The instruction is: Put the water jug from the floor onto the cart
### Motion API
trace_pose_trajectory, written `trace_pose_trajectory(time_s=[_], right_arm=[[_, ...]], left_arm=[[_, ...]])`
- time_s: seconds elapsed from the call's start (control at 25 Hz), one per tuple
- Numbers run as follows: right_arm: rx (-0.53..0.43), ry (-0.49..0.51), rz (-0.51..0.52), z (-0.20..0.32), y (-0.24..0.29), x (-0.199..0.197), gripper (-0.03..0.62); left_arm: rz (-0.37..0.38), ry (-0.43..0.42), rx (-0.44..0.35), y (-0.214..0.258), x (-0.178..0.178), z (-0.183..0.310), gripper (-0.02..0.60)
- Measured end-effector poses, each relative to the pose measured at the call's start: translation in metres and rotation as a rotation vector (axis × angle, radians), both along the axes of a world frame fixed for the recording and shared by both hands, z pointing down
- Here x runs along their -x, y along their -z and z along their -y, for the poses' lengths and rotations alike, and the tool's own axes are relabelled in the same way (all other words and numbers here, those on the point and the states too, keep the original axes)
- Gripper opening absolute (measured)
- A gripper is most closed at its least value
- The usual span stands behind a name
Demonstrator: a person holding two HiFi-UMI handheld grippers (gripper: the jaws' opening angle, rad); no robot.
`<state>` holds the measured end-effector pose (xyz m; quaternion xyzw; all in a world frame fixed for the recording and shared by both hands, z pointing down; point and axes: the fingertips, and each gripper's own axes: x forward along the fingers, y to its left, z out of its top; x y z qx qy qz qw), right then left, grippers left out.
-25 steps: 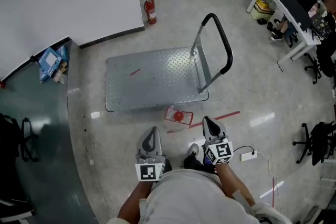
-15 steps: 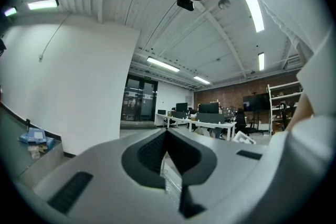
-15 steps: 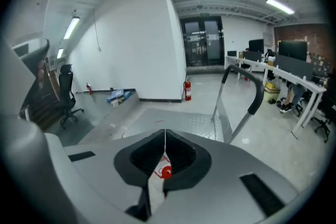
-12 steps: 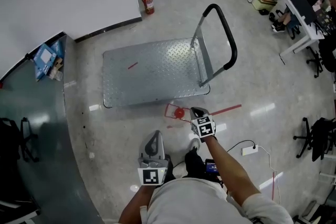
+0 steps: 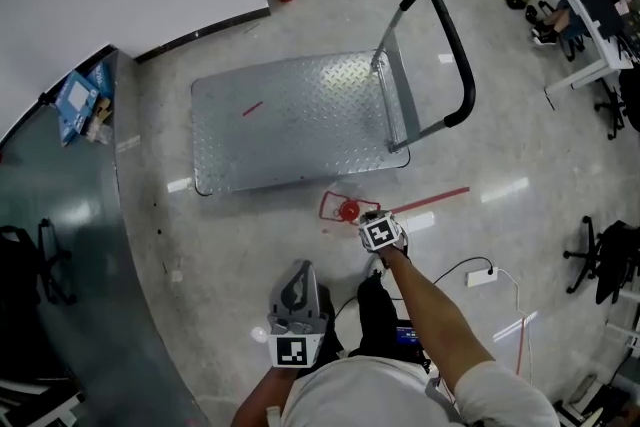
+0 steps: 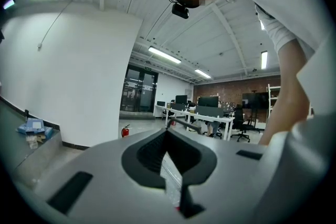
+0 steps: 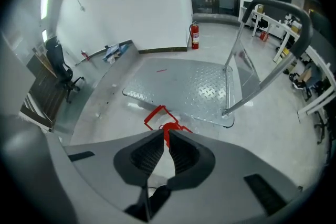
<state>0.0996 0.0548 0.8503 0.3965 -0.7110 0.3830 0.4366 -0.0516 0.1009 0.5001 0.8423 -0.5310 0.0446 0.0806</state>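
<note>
Approach stage of the lift, head view and both gripper views. The water jug (image 5: 346, 210) stands on the floor just in front of the near long edge of the cart (image 5: 290, 120), apart from it. Its clear body is hard to make out, and its red cap (image 7: 172, 127) and red handle frame (image 7: 155, 114) mark its place. The cart's chequer-plate deck is bare, and its push handle (image 5: 455, 45) rises at the right end.

The right gripper (image 5: 368, 217) is stretched out on a long arm and points steeply down, with its tips just beside the jug's cap. In the right gripper view the jaws are pressed together, with only a hairline gap between them. They grip nothing — the red cap shows just beyond the tips (image 7: 167, 134). The left gripper (image 5: 300, 267) is held close to the body, well apart from the jug. Its jaws likewise meet at the tips (image 6: 168, 132) and are empty.

Judged step: reaching for the jug, which is not yet grasped.

The next move calls for the right jaws to part before they can take the handle frame or neck. They must then close firmly, and the jug must go up over the deck edge and down upright on the plate — probably with the left gripper steadying it if the jug is full.
</note>
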Motion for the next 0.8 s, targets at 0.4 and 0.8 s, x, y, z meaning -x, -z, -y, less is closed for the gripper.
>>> trace_pose_trajectory(time_s=[0.4, 0.8], right_arm=[[0.083, 0.024, 0.0, 0.002, -0.064, 0.02, 0.175], [0.136, 0.035, -0.009, 0.003, -0.115, 0.032, 0.252]], left_arm=[[-0.012, 0.029, 0.053, -0.032, 0.014, 0.025, 0.003], [-0.011, 0.033, 0.08, -0.053, 0.027, 0.031, 0.003]])
